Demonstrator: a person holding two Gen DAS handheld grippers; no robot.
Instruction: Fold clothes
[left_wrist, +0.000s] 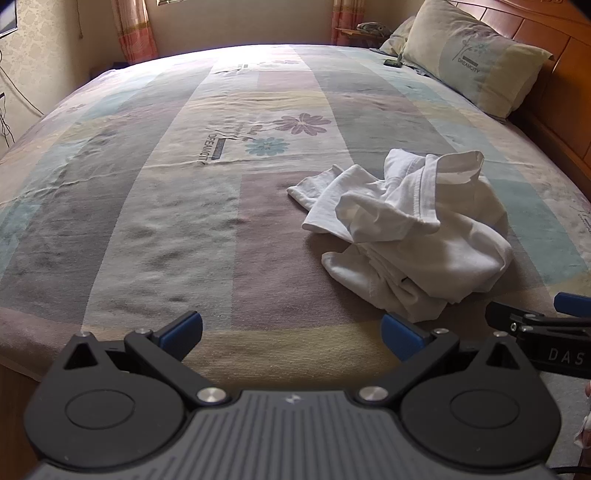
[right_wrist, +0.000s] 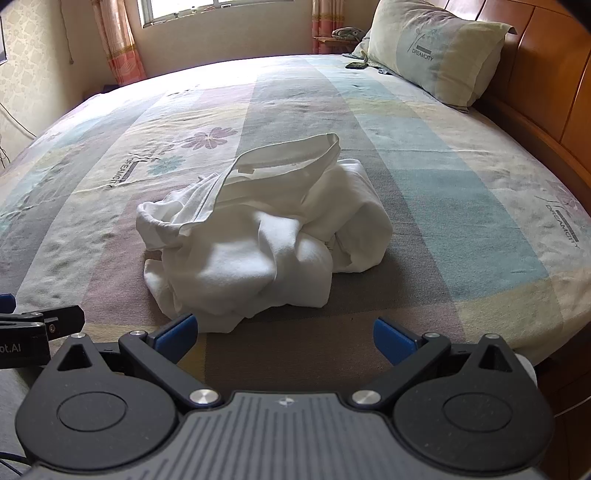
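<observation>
A white garment, most likely a T-shirt, lies crumpled in a heap on the patterned bedsheet, on the near half of the bed and well apart from the pillow at the wooden headboard. The heap is lumpy rather than flat, so its long axis is loose at best: in the right wrist view it runs roughly across the bed. A ribbed neckband with a small label stands up as an open loop on the side of the heap away from the near edge of the bed. In the left wrist view the same garment throws one flat, narrow part, possibly a sleeve, out away from the headboard. Which end is the hem I cannot tell; the folds hide it, along with the shirt's front and back.

The left gripper hangs over the near edge of the bed, to the side of the heap away from the headboard, its blue pads spread wide with nothing between them. The right gripper hangs just before the heap's near edge, likewise spread wide and holding nothing; whether its left pad brushes the cloth is hard to make out.

A small dark object lies beside the pillow, too small to identify. The headboard is cut off at the picture's edge.
</observation>
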